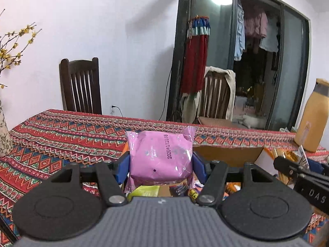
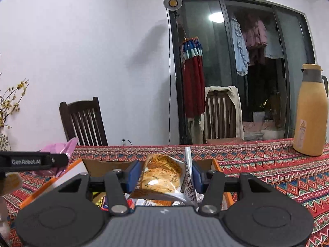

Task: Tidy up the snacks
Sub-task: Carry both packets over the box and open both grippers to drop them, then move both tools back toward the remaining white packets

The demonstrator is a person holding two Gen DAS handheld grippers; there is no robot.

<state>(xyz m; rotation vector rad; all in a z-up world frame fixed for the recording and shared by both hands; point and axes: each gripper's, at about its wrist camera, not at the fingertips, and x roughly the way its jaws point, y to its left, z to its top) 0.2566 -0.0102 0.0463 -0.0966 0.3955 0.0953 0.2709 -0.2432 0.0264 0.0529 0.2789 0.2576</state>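
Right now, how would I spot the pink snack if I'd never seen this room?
Find the table with the red patterned cloth. Over the cardboard box on it, the left gripper pinches the pink snack. It is the only plain pink packet, with a date printed on its side; the right gripper's packet shows browned crackers.
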